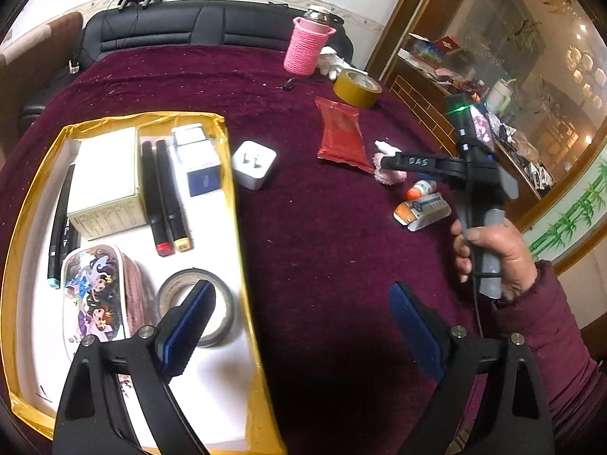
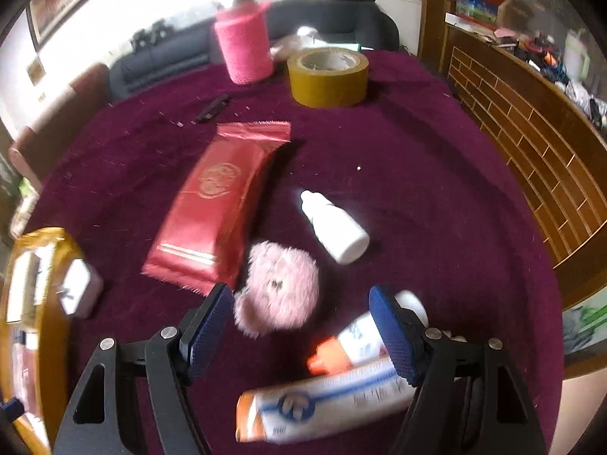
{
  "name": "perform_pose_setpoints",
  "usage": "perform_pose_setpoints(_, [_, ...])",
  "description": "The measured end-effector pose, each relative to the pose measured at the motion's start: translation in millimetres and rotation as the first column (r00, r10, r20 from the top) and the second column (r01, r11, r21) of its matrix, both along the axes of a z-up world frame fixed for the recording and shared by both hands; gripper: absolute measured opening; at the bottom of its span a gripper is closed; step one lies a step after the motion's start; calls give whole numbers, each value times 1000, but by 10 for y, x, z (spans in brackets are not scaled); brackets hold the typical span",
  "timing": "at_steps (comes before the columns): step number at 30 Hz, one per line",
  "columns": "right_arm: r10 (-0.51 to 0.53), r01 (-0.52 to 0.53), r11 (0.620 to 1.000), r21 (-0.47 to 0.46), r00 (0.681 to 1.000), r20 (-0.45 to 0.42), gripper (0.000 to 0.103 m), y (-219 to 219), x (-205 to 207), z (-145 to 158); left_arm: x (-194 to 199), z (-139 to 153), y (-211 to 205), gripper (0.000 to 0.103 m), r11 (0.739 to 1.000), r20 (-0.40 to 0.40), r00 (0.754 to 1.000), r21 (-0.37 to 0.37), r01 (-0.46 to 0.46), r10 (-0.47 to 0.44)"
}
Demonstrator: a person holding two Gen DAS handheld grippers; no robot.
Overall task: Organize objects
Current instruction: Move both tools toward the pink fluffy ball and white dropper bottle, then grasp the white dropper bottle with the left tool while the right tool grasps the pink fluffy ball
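In the left wrist view, my left gripper (image 1: 303, 326) hangs open with nothing between its blue pads. Its left finger is over a grey tape roll (image 1: 224, 303) in the gold-rimmed tray (image 1: 235, 197). The tray also holds a white box (image 1: 106, 182), two markers (image 1: 163, 197), a blue box (image 1: 201, 167) and a cartoon pencil case (image 1: 95, 295). My right gripper (image 2: 299, 314) is open and low over the cloth. A pink fluffy ball (image 2: 277, 284) lies just ahead of its jaws, untouched. A white dropper bottle (image 2: 334, 223) and a red packet (image 2: 216, 201) lie beyond.
An orange-capped bottle (image 2: 353, 345) and a white-and-blue carton (image 2: 326, 405) lie under the right finger. A white charger (image 1: 252, 163) sits beside the tray. Yellow tape (image 2: 328, 76) and a pink knitted bottle (image 2: 244, 45) stand at the back. A wooden cabinet (image 2: 512, 121) borders the right.
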State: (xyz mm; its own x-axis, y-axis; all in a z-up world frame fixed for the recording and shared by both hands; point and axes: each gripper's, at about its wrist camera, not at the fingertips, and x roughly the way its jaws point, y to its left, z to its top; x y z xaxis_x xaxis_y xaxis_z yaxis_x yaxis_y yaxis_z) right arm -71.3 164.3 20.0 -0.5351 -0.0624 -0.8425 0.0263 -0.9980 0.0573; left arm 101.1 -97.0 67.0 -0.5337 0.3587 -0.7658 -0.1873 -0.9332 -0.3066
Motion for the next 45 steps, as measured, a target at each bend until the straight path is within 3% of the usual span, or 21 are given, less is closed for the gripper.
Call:
perform_pose_setpoints(3, [-3, 3, 1000, 21, 1000, 18, 77, -59, -65, -84, -41, -4, -33, 92, 1000, -1, 1000, 0, -6, 6])
perform_pose_setpoints(7, [0, -1, 1000, 3, 1000, 21, 43, -69, -46, -109, -147, 3, -49, 92, 1000, -19, 1000, -23, -16, 16])
perform_pose_setpoints(11, [-2, 2, 1000, -9, 1000, -13, 42, -58, 64, -79, -286, 46, -26, 92, 999, -44, 999, -38, -11, 9])
perform_pose_setpoints(20, [-88, 59, 966, -254, 990, -106, 42, 329, 491, 23, -493, 96, 317, 92, 994, -51, 997, -93, 51, -56])
perform_pose_setpoints(27, [-165, 93, 918, -385, 973, -159, 43, 711, 779, 173, -852, 68, 868, 92, 989, -44, 993, -103, 103, -108])
perform_pose_setpoints(35, [-219, 120, 882, -456, 961, -171, 43, 1123, 1084, 150, -1422, -19, 1693, 92, 985, -34, 986, -67, 162, -164])
perform_pose_setpoints(38, [-232, 127, 865, -485, 959, -164, 44, 1250, 1119, 104, -1677, -131, 1977, 92, 986, 2, 987, -45, 160, -160])
perform_pose_setpoints(45, [-241, 118, 823, -556, 958, -154, 44, 1438, 1121, -13, -2169, -386, 2335, 92, 992, 55, 995, -81, 93, -89])
